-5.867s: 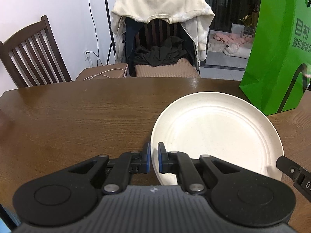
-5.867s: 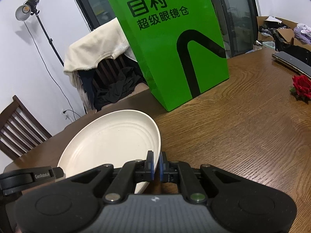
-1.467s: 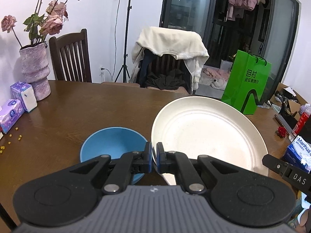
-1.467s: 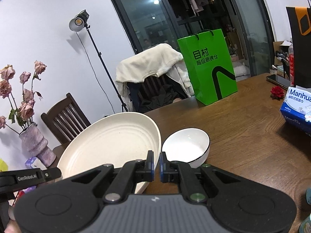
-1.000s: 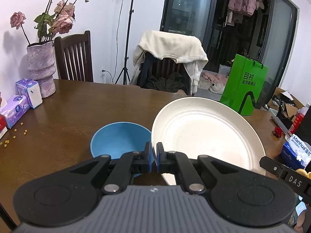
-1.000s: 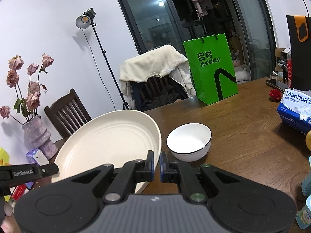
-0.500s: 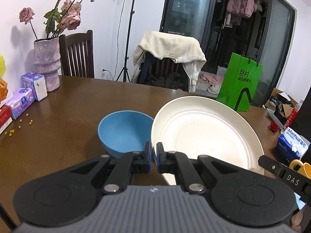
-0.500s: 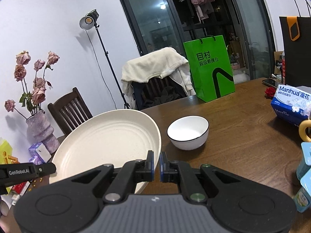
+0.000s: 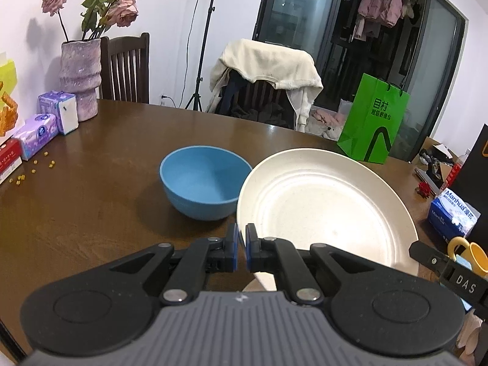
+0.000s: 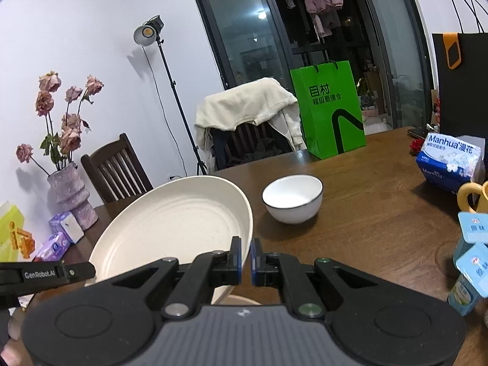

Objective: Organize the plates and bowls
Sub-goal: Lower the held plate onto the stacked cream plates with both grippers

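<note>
A large cream plate hangs above the brown table, held by both grippers. My left gripper is shut on the plate's near left rim. My right gripper is shut on its near right rim, and the plate spreads to the left of it. A blue bowl stands on the table just left of the plate. A white bowl with a dark rim stands to the right of the plate. Beneath the plate's near edge a pale rounded edge shows; I cannot tell what it is.
A green paper bag stands at the table's far side. Tissue packs and a vase line the left edge. A blue tissue pack, a yellow mug and small cartons sit at the right. Chairs stand behind the table.
Both grippers have drawn back toward the near edge with the plate between them. The blue and white bowls now lie farther ahead, and more of the table's left and right sides show.
</note>
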A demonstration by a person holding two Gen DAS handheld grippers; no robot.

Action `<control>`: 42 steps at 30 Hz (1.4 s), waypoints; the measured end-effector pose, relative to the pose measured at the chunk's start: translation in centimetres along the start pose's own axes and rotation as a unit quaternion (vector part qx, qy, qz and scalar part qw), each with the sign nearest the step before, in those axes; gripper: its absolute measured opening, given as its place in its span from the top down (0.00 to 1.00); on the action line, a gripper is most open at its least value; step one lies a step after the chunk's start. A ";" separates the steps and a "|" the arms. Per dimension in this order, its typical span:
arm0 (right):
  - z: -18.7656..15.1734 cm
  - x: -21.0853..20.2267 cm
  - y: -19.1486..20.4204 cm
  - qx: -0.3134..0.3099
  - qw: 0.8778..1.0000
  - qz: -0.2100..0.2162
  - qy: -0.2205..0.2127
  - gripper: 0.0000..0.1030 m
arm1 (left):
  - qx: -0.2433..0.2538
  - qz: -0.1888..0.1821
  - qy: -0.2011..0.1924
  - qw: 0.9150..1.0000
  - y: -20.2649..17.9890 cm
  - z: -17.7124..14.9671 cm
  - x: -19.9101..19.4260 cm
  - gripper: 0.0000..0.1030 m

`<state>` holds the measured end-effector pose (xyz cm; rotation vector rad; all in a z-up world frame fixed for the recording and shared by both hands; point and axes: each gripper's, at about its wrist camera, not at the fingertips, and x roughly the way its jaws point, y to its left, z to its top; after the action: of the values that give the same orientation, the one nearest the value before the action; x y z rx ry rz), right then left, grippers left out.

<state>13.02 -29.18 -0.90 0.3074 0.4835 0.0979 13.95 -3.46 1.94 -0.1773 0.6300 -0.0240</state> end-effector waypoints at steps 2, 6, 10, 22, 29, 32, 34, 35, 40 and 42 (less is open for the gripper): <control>-0.6 -0.2 -0.1 -0.002 1.000 0.000 0.003 0.94 | -0.002 -0.001 0.004 1.000 0.1 -0.5 -0.1 0.95; -2.1 -0.9 -0.5 -0.003 1.000 -0.002 0.006 0.94 | -0.002 -0.003 0.014 1.000 0.3 -1.7 -0.1 0.95; -3.5 -1.5 -0.7 -0.006 1.000 -0.004 0.015 0.94 | -0.007 -0.007 0.019 1.000 0.7 -2.9 -0.2 0.95; -5.7 -2.8 -0.8 -0.011 1.000 -0.007 0.023 0.94 | -0.009 -0.012 0.032 0.999 1.1 -5.4 -0.5 0.95; -6.3 -3.3 -1.1 -0.011 1.000 -0.010 0.028 0.94 | -0.009 -0.011 0.038 0.999 1.1 -6.3 -0.6 0.95; -6.7 -3.2 -1.1 -0.011 0.999 -0.012 0.034 0.94 | -0.006 -0.013 0.038 0.999 1.0 -6.6 -0.6 0.95; -7.0 -3.1 -1.2 -0.010 0.999 -0.015 0.037 0.94 | -0.005 -0.013 0.041 0.999 1.0 -6.8 -0.5 0.95; -7.1 -3.1 -1.3 -0.009 0.999 -0.015 0.039 0.94 | -0.005 -0.013 0.042 0.999 1.0 -6.9 -0.4 0.95; -7.7 -3.1 -1.4 -0.011 0.999 -0.017 0.046 0.94 | 0.000 -0.012 0.046 0.999 0.9 -7.3 -0.5 0.95; -7.9 -3.1 -1.5 -0.010 0.999 -0.018 0.049 0.94 | 0.002 -0.013 0.049 0.999 0.8 -7.4 -0.5 0.95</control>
<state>6.60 -28.96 -6.63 0.2744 0.5845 0.0831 9.13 -3.77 -3.81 -0.1803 0.7248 -0.0594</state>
